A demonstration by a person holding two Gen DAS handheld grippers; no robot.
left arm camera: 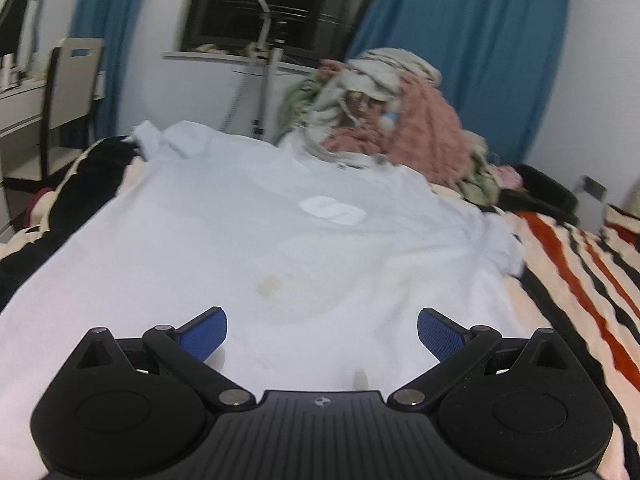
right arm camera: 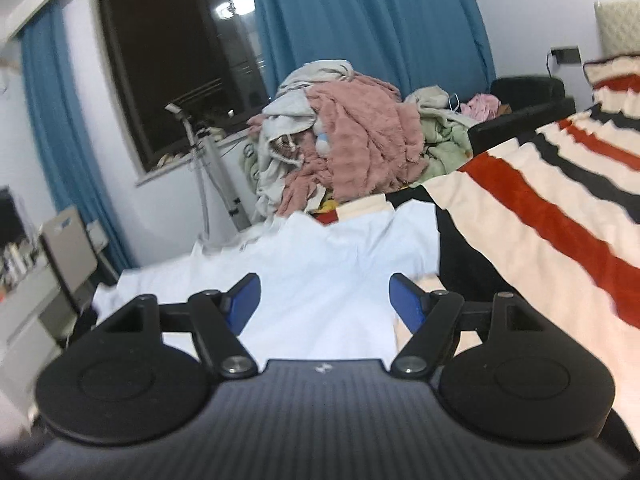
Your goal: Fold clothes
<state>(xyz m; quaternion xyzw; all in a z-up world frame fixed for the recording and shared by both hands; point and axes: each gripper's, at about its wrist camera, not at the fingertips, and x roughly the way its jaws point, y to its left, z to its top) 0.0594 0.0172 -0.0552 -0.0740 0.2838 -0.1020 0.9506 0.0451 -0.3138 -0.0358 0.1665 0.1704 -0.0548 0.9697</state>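
Left tongs (left arm camera: 322, 334): spread wide, blue pads (left arm camera: 204, 336) well apart, nothing between them; poised over the near part of the garment.
Right tongs (right arm camera: 325, 300): spread wide, nothing gripped; poised over the garment's near right portion, close to its right edge.
White shirt (left arm camera: 256, 232): lies spread flat on the bed, lengthwise away from the left camera; a white logo patch (left arm camera: 333, 210) shows on the far half; a faint yellowish stain (left arm camera: 269, 285) sits nearer the tongs. One sleeve (left arm camera: 160, 140) is bunched at the far left corner.
Striped blanket (right arm camera: 560, 216): cream, red and black bands; covers the bed beneath and to the right of the shirt.
Clothes pile (right arm camera: 352, 144): heaped beyond the shirt's far end; pink fleecy item uppermost, grey and pale green pieces around it.
Background: dark window (right arm camera: 176, 76) flanked by blue curtains (right arm camera: 360, 20); a chair (left arm camera: 70, 92) stands at far left beside a white tabletop (left arm camera: 20, 100).
Image quality: both views are motion-blurred; fine detail unreadable.
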